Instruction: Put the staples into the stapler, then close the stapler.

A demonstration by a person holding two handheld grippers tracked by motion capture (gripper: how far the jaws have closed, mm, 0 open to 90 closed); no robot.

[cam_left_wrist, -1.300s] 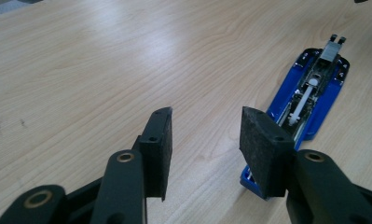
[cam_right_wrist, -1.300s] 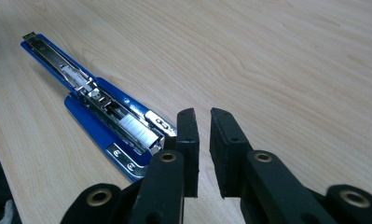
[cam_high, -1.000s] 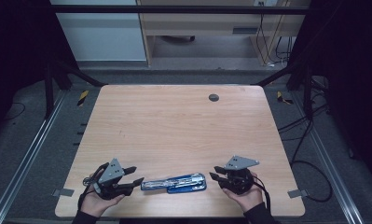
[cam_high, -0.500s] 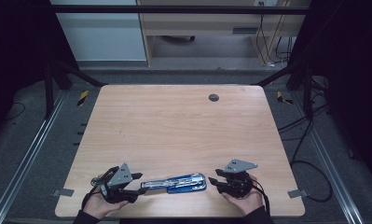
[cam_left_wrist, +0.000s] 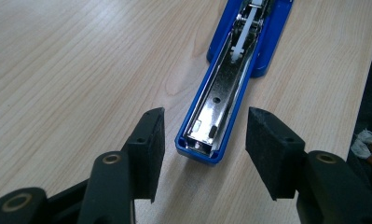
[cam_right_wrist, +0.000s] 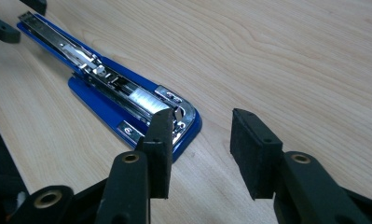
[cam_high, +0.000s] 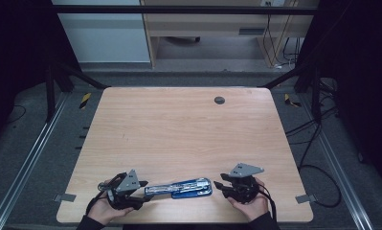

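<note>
Stapler: blue stapler (cam_high: 178,187), swung open flat, lies on the tabletop (cam_high: 179,124) near the person's edge, long axis running left to right between the two hands.
Stapler detail: in the left gripper view the open chrome staple channel (cam_left_wrist: 219,100) points at the camera; in the right gripper view the hinge end (cam_right_wrist: 176,114) with chrome spring parts is nearest.
Left hand-held gripper: left hand-held gripper (cam_high: 140,196) sits at the stapler's left end; its jaws straddle the channel tip with a clear gap on each side, so released, nothing grasped. Jaws have just been closing a little, tip between them but untouched.
Right hand-held gripper: right hand-held gripper (cam_high: 218,186) sits just beside the hinge end; jaws apart, released, have just been closing slightly. One pad (cam_right_wrist: 159,140) overlaps the stapler's corner in its own view; contact cannot be told. Nothing lies squarely between the pads.
Step in hand: approach and line-up at both ends of the open stapler, judged as pre-grasp; no grip made yet.
Next move calls for: left jaws to close squarely on the narrow channel sides without skidding off the chrome; right gripper likely needs to shift toward the base to pin or clamp it so the stapler does not slide.
Risk: thin, slick part may rotate on the tabletop if only one end is pinched.
</note>
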